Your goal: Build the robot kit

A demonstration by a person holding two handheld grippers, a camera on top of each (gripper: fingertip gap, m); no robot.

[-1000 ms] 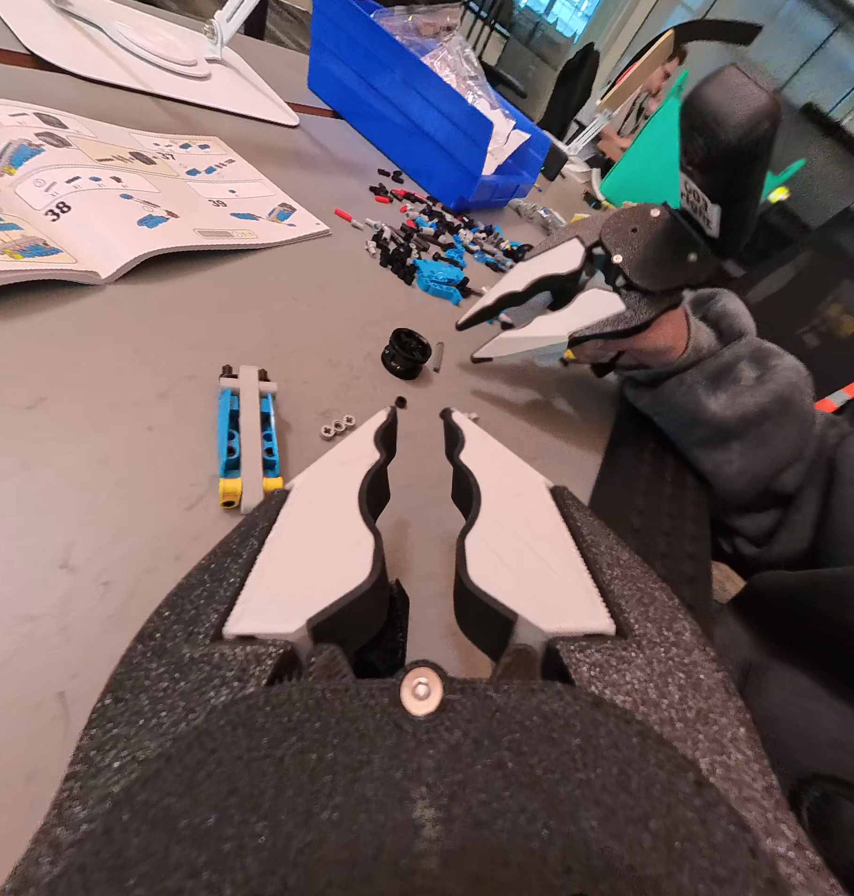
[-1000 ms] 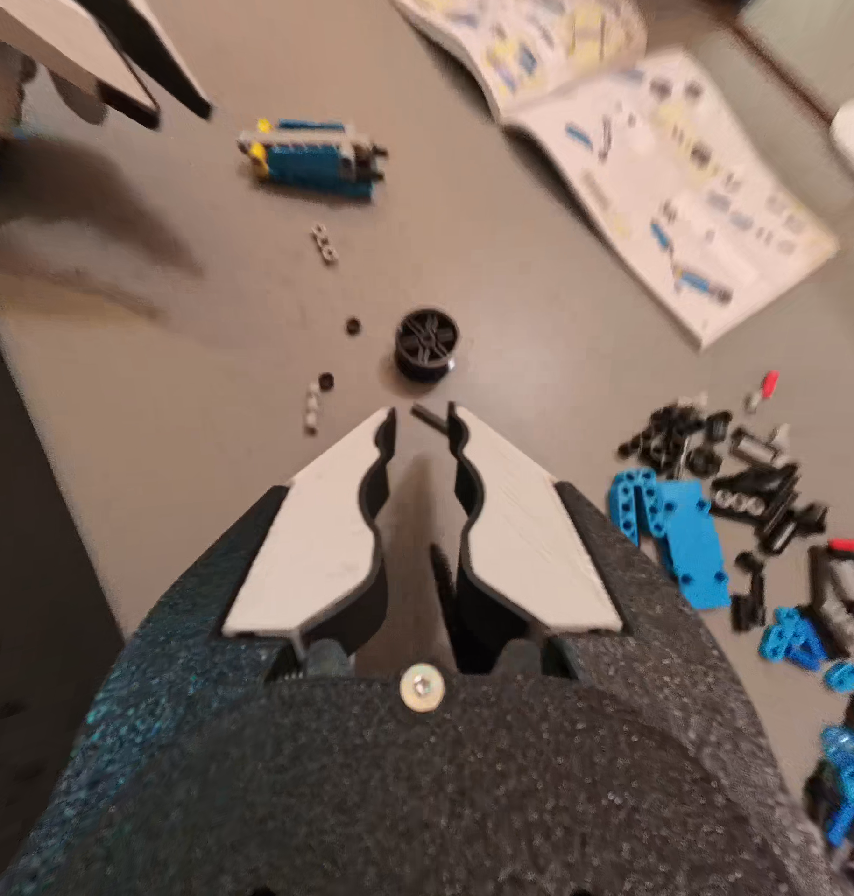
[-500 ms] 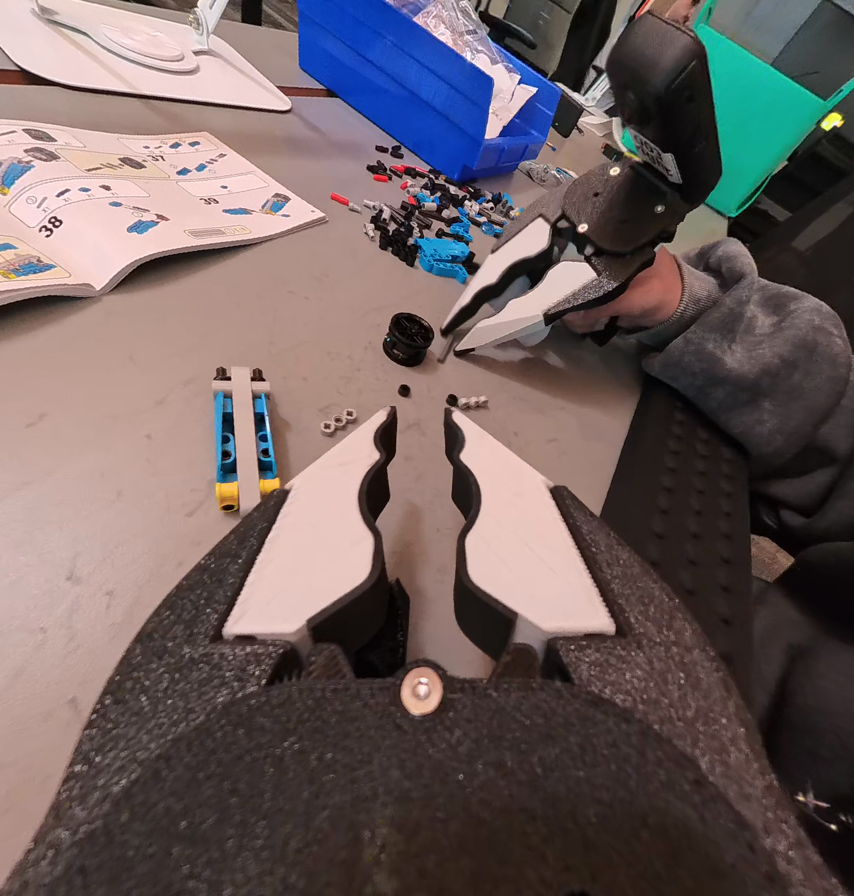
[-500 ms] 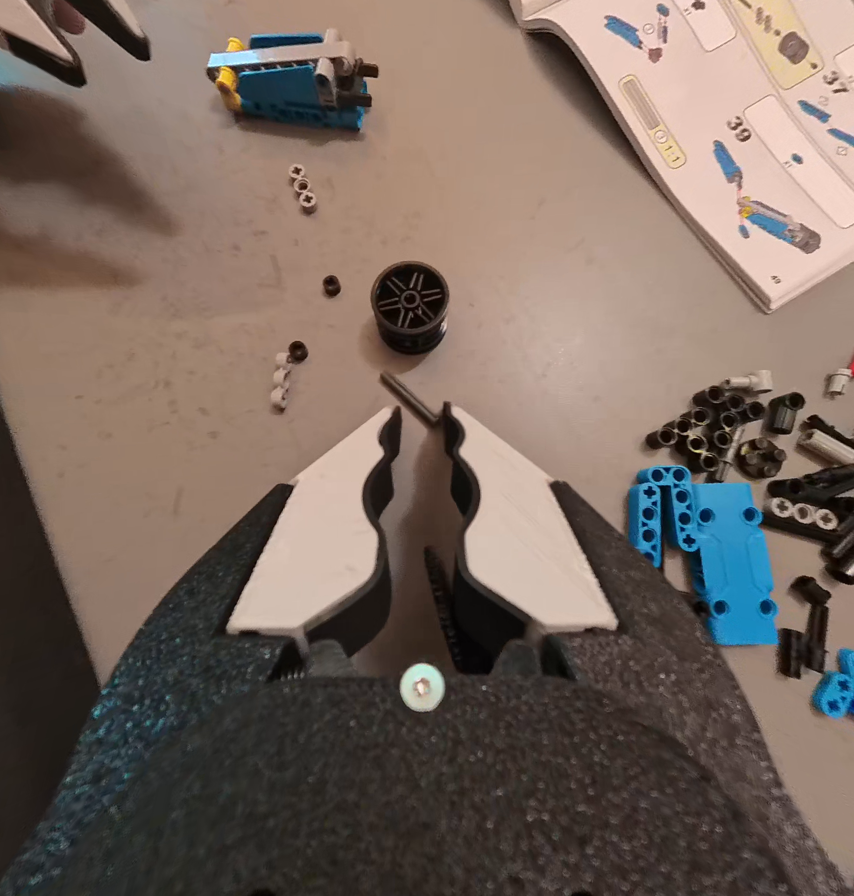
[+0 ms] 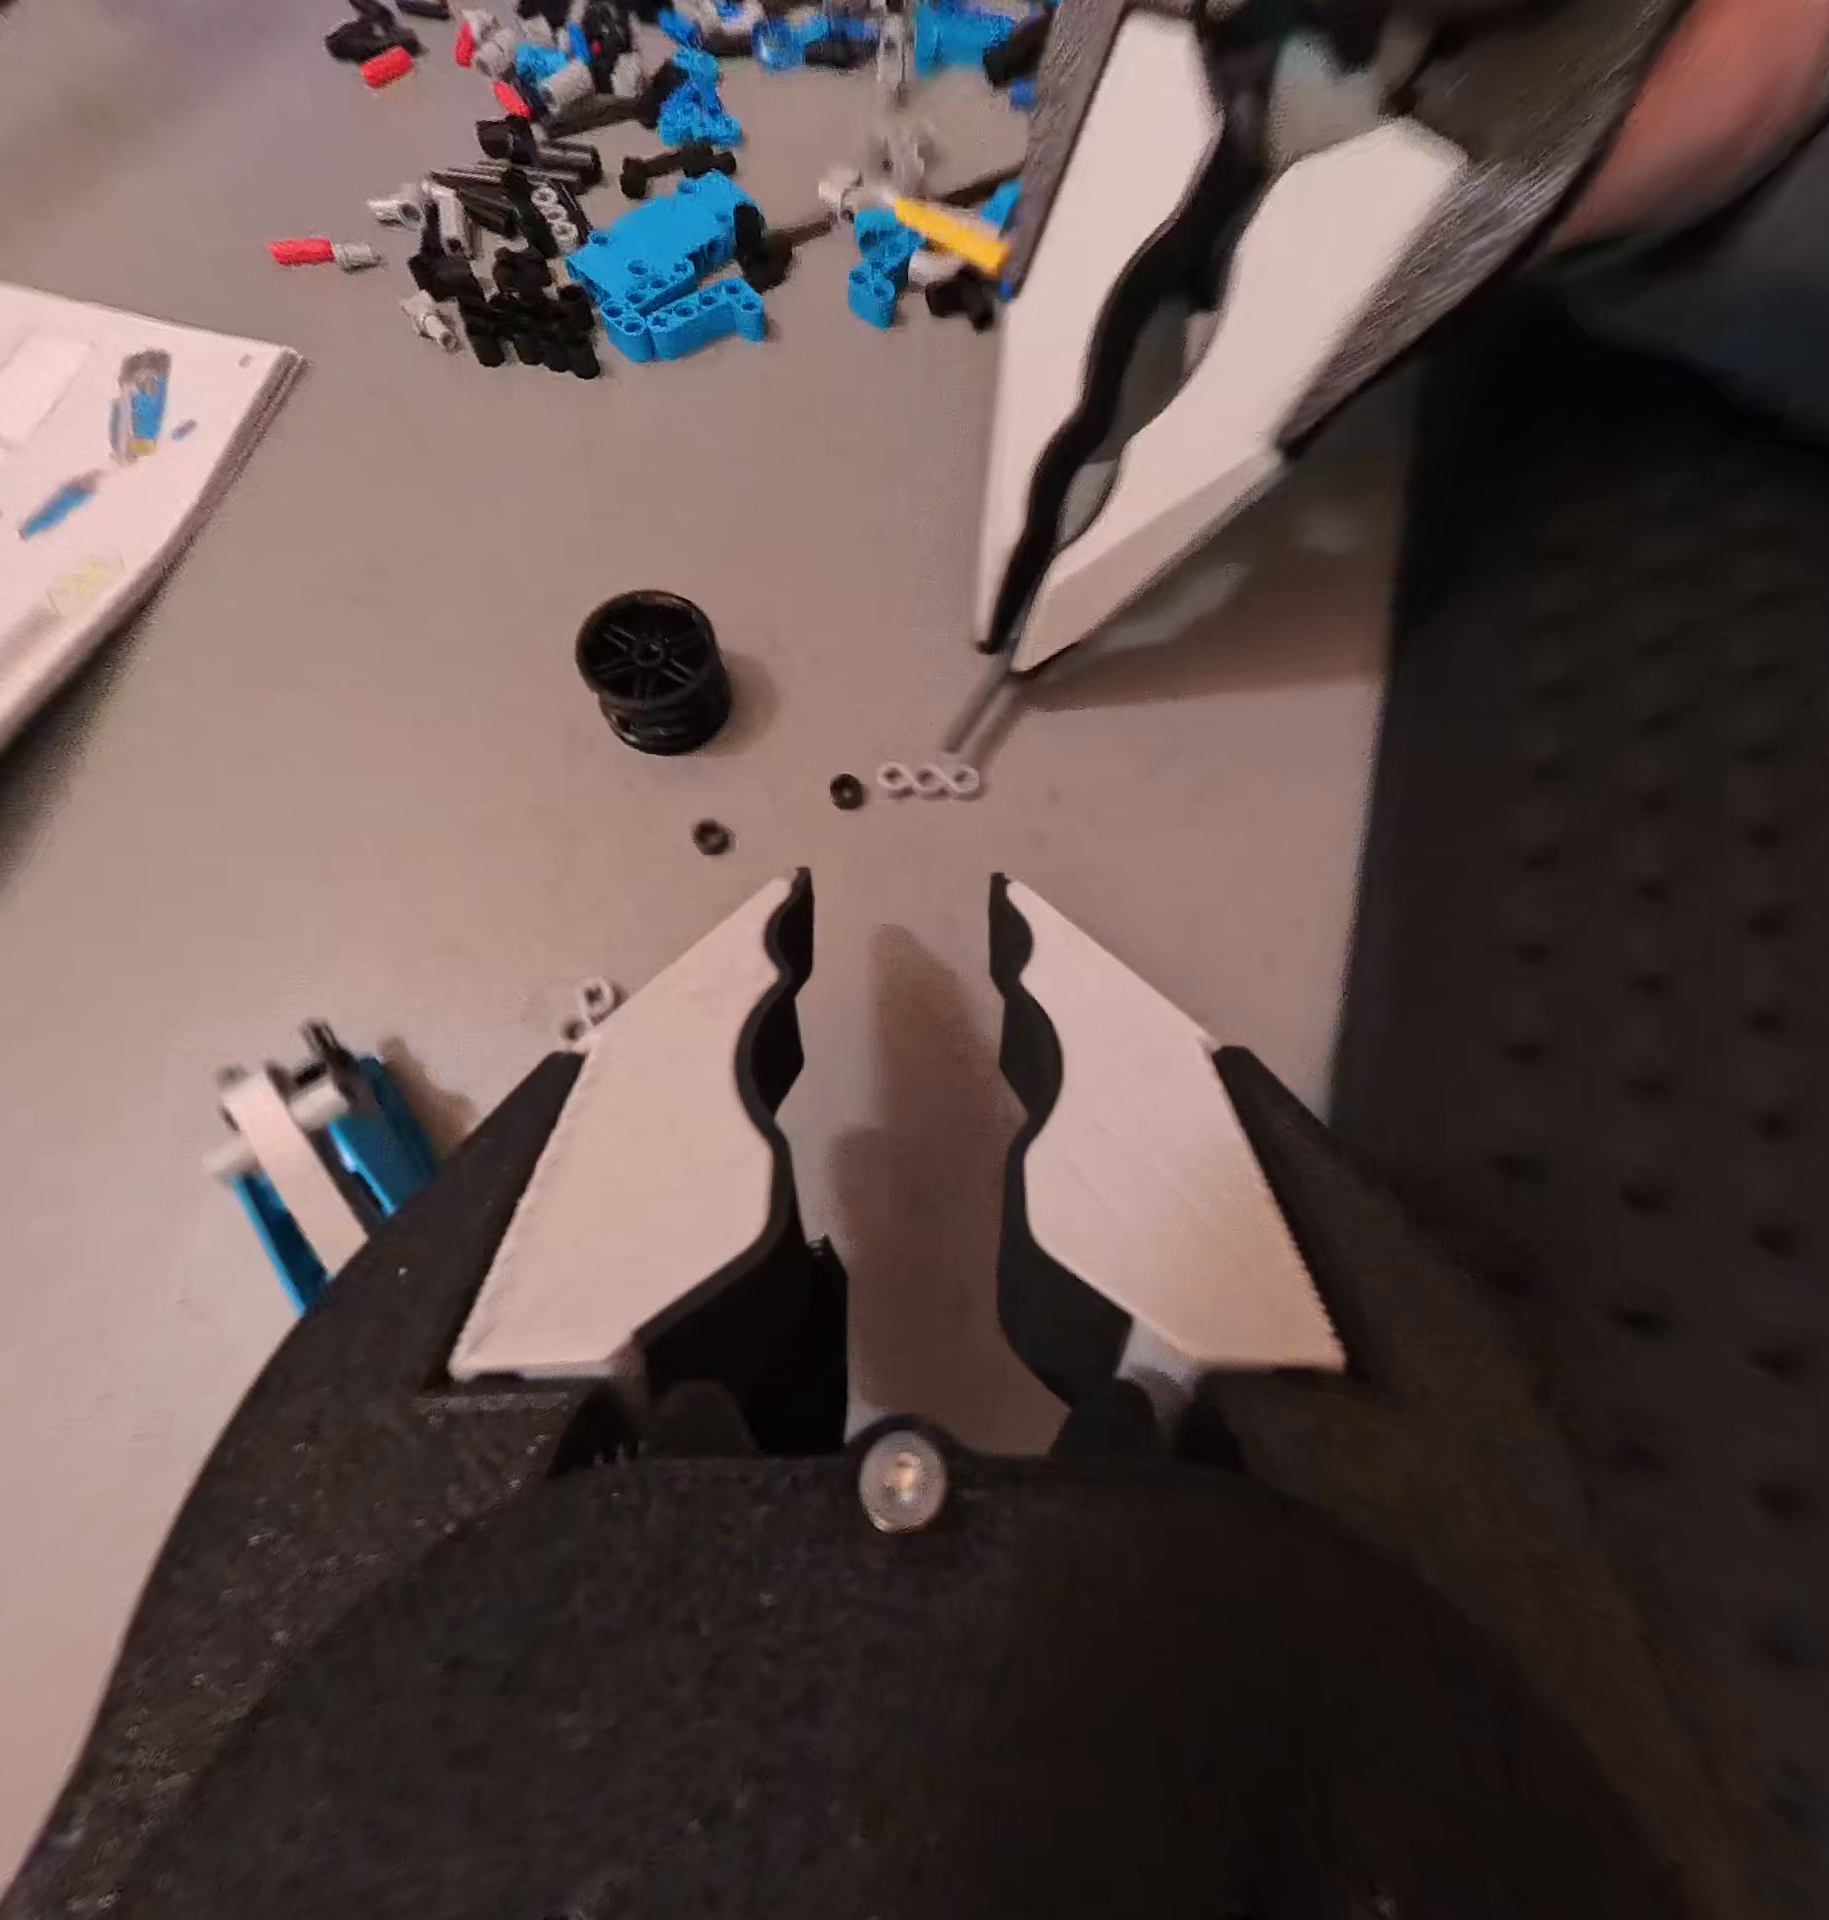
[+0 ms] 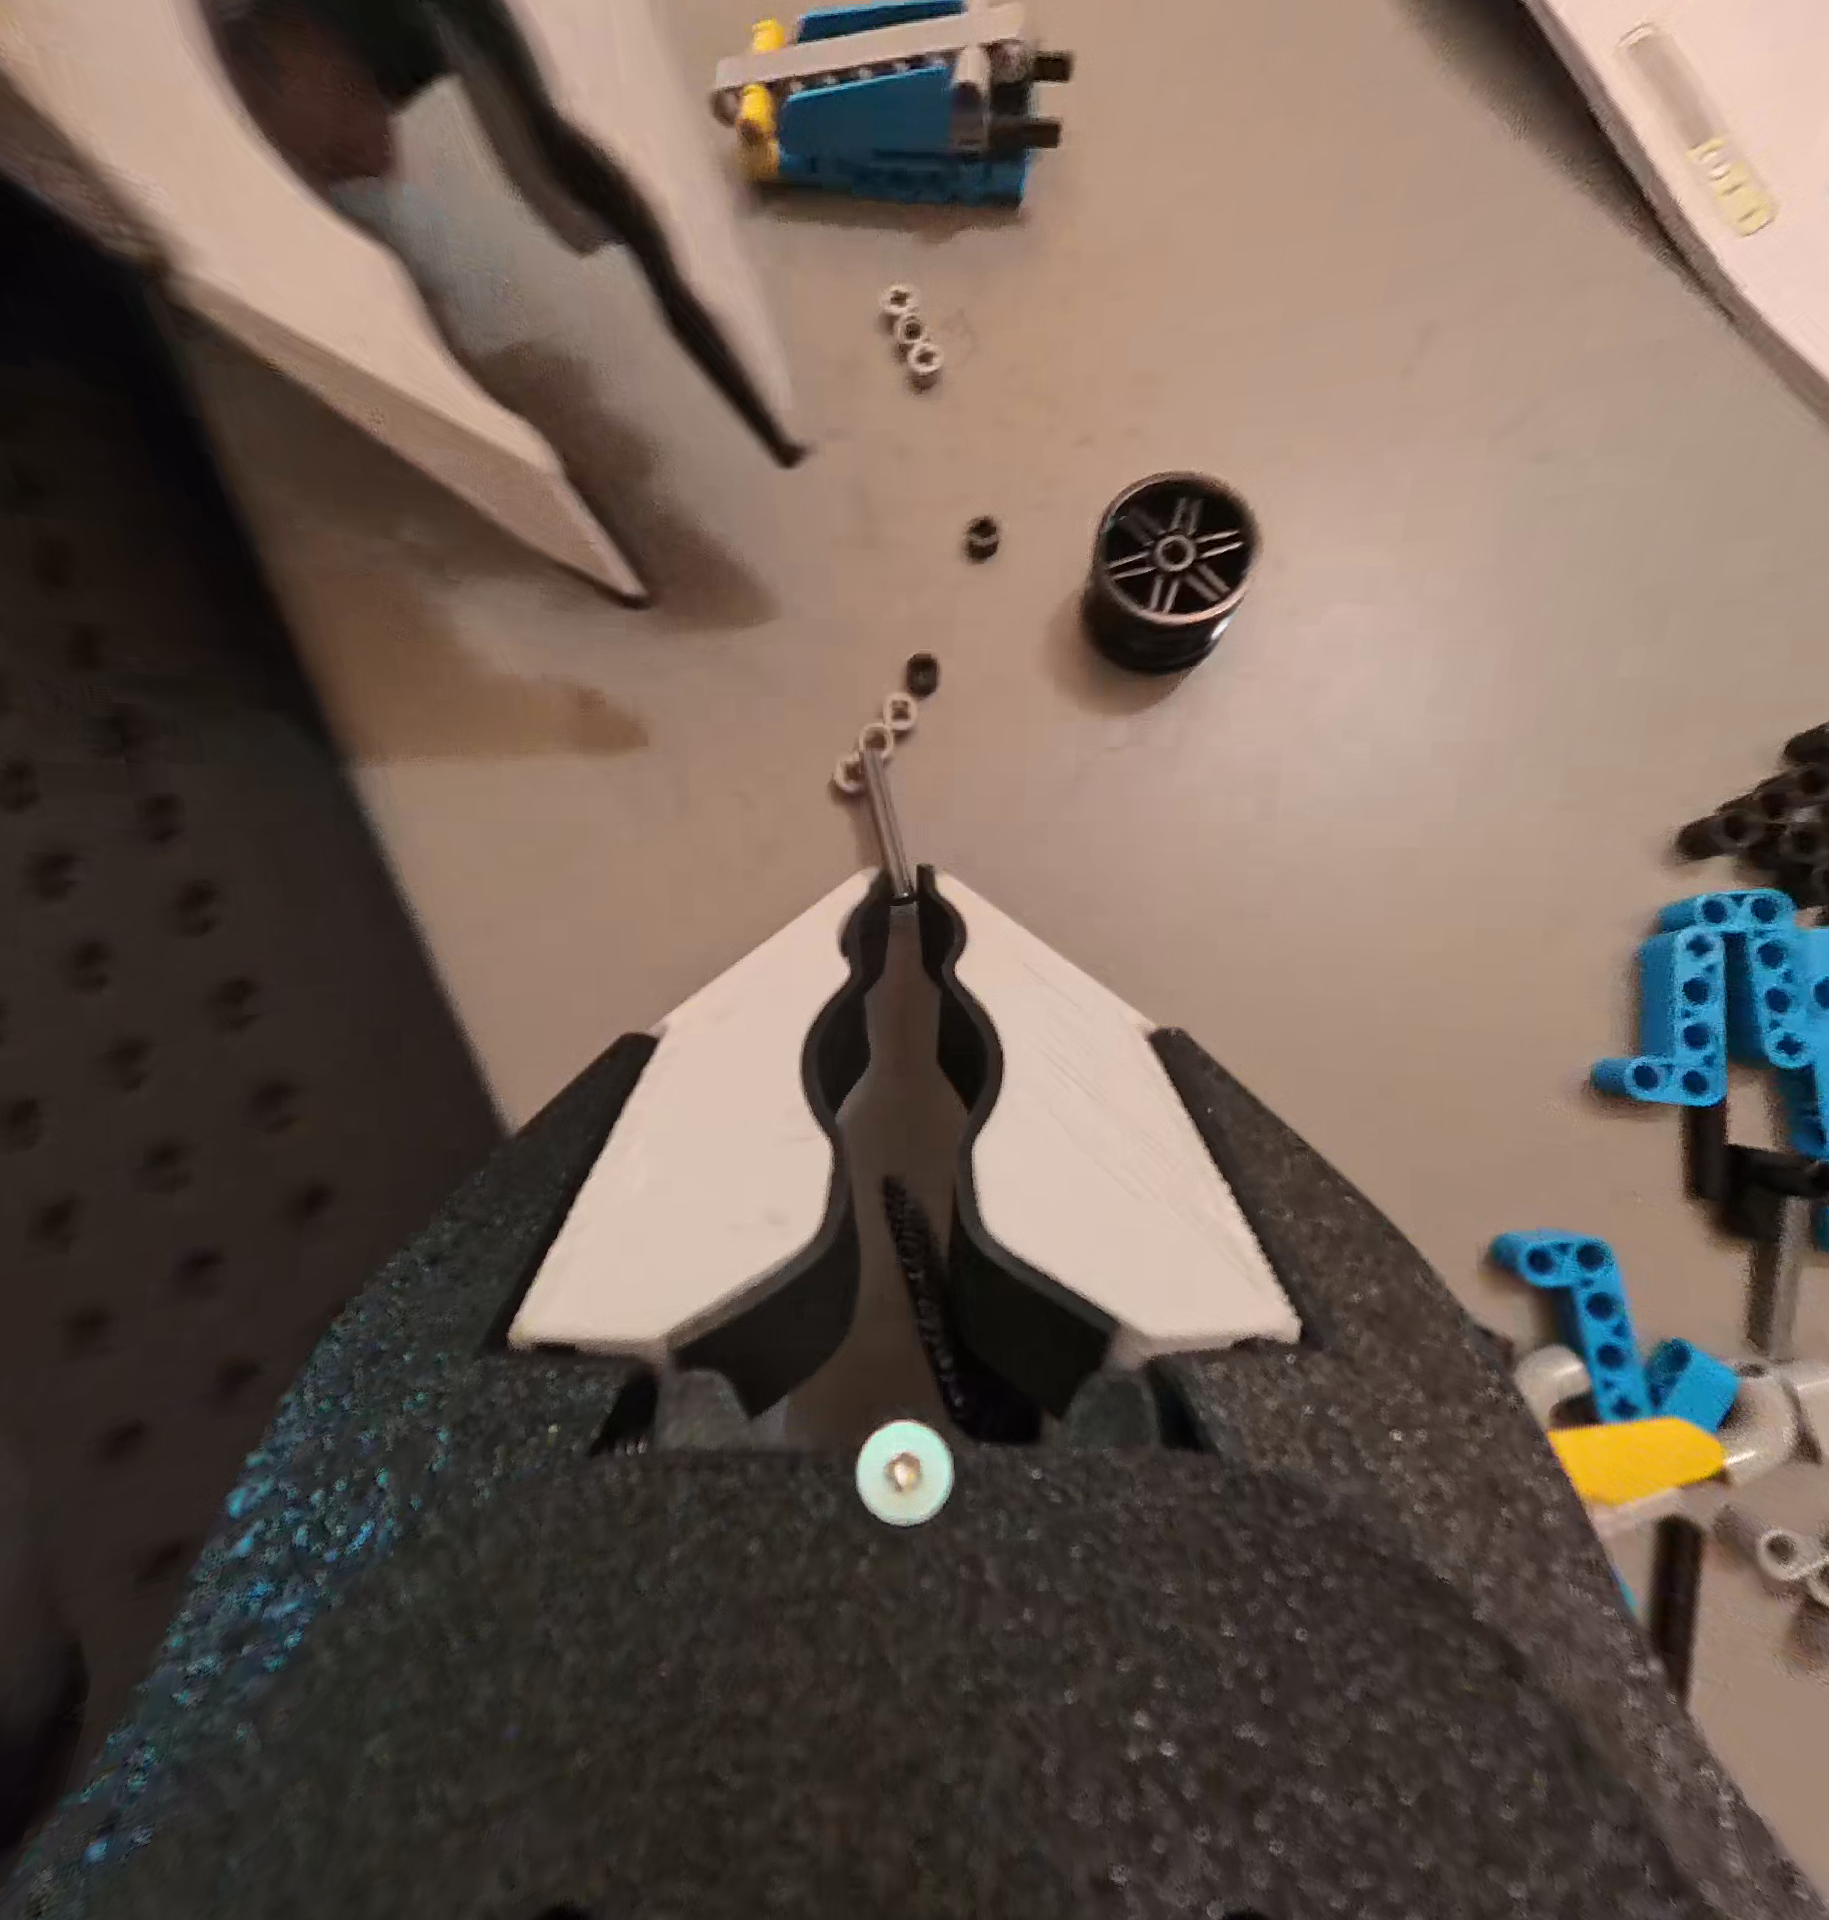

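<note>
Pinching a thin grey axle [image 6: 886,821] by one end, the right gripper [image 6: 897,881] points it at three bushings [image 6: 876,740]; left gripper [image 5: 897,883], fingers apart, empty, near

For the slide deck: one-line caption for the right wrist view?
Right gripper shut on a thin grey axle above the grey table, black wheel nearby.

Grey table [image 5: 370,644] — open booklet [image 5: 68,457]
</note>
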